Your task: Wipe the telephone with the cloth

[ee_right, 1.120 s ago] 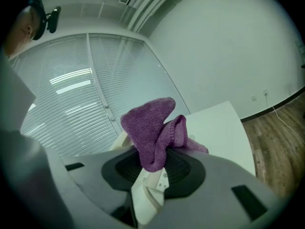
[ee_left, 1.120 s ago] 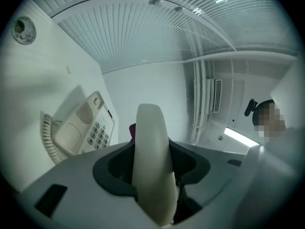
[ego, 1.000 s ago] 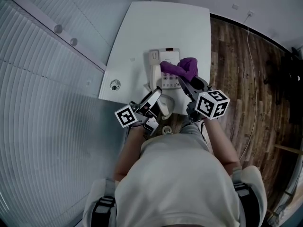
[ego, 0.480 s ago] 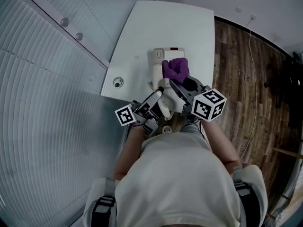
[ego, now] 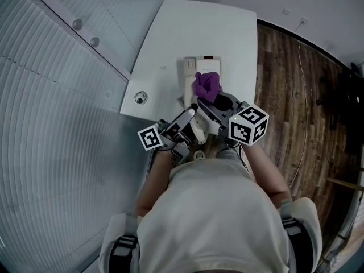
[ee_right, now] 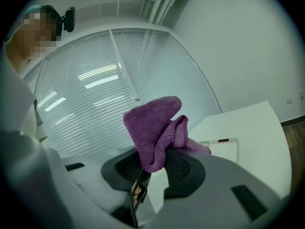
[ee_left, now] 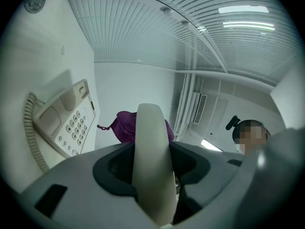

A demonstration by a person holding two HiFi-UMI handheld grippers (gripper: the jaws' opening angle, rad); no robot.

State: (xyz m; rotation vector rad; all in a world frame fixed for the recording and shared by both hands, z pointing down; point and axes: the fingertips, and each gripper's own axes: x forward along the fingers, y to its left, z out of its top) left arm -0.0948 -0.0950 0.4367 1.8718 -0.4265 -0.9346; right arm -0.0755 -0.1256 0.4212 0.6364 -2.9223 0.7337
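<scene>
A beige telephone [ego: 203, 67] lies on the white table [ego: 187, 33]; its keypad and coiled cord show in the left gripper view [ee_left: 66, 123]. My left gripper [ego: 190, 116] is shut on the white handset [ee_left: 152, 161], held just off the near end of the base. The right gripper [ego: 211, 104] is shut on a purple cloth [ego: 207, 84], which rests over the keypad side of the telephone. In the right gripper view the cloth [ee_right: 157, 128] bunches up out of the jaws, with the phone's top end [ee_right: 224, 149] behind it.
A round grommet [ego: 139, 98] sits at the table's left corner. A glass wall with blinds [ego: 57, 95] runs along the left. Wooden floor [ego: 296, 84] with a thin cable lies to the right. The person's body fills the near part of the head view.
The right gripper has drawn the purple cloth from the phone's right edge leftward and nearer, over the keypad. The left gripper has held its place with the handset.
</scene>
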